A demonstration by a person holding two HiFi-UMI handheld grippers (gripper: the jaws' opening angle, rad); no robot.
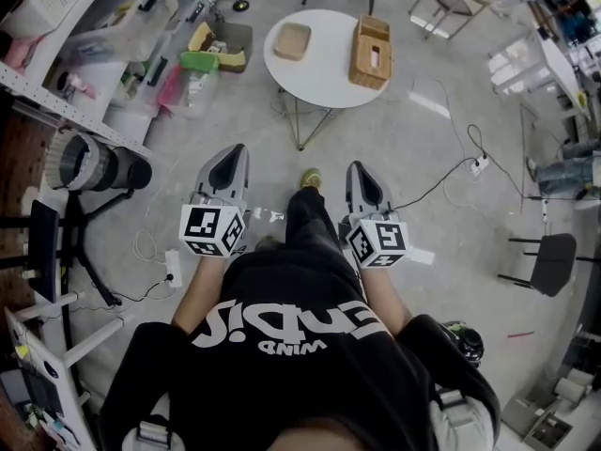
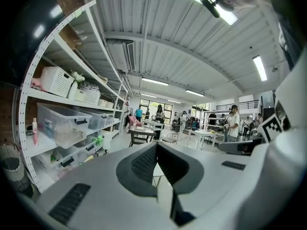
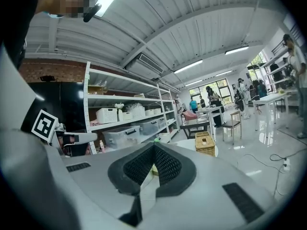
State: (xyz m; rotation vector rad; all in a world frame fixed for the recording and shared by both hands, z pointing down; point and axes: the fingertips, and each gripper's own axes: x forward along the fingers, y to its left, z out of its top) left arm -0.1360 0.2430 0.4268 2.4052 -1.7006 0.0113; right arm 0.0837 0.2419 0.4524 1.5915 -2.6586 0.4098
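In the head view a person in a black shirt holds both grippers out at waist height above a grey floor. My left gripper (image 1: 231, 158) has its jaws closed tip to tip with nothing between them; in the left gripper view (image 2: 156, 146) its black pads meet. My right gripper (image 1: 362, 173) is likewise shut and empty, its pads touching in the right gripper view (image 3: 153, 147). Ahead of both stands a round white table (image 1: 324, 78) carrying a shallow tan tray (image 1: 292, 40) and a wicker box (image 1: 371, 52); the wicker box (image 3: 206, 143) also shows past the right jaws.
White shelving (image 1: 89, 45) with plastic bins runs along the left. A large black lens on a stand (image 1: 94, 167) sits at the near left. A cable and power strip (image 1: 479, 164) lie on the floor at right, near a black chair (image 1: 545, 261). People stand far off (image 2: 233, 121).
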